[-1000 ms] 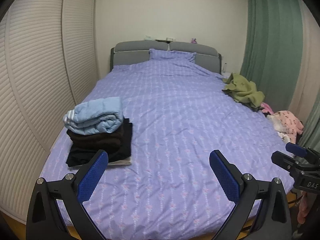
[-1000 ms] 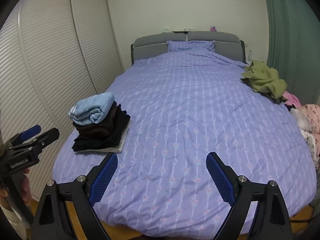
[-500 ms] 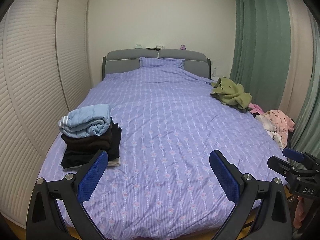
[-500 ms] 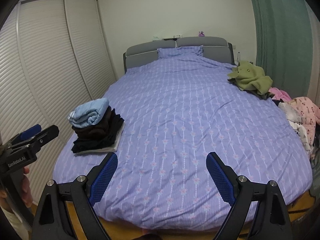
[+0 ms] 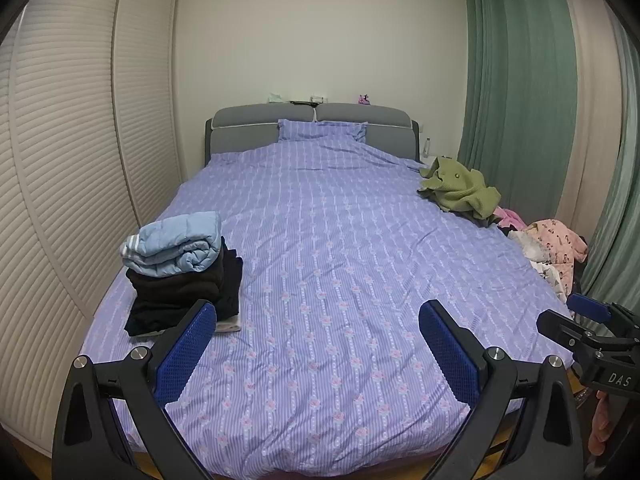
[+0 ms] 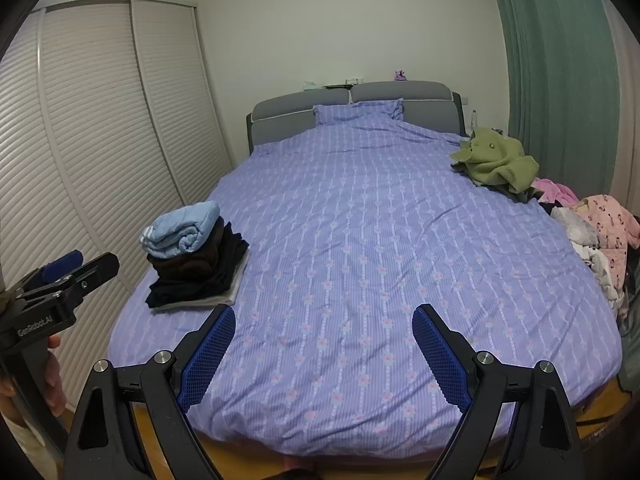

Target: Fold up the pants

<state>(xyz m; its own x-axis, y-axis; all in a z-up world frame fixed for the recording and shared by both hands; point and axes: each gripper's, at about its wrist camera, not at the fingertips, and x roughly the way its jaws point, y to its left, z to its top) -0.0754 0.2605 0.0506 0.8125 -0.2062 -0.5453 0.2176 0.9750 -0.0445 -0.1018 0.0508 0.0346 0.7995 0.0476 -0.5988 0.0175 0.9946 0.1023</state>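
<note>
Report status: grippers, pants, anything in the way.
Left gripper open, empty. Right gripper open, empty. Folded stack on bed's left edge; unfolded clothes pile along the right edge. Nothing between grippers and bed.

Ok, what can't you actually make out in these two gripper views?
- Small items on the grey padded headboard: too small, both views.
- Lower layers of the folded clothes stack: covered by the light blue top piece.
- Pink patterned clothing heap: runs past the bed's right edge, and which piece is pants is unclear.
</note>
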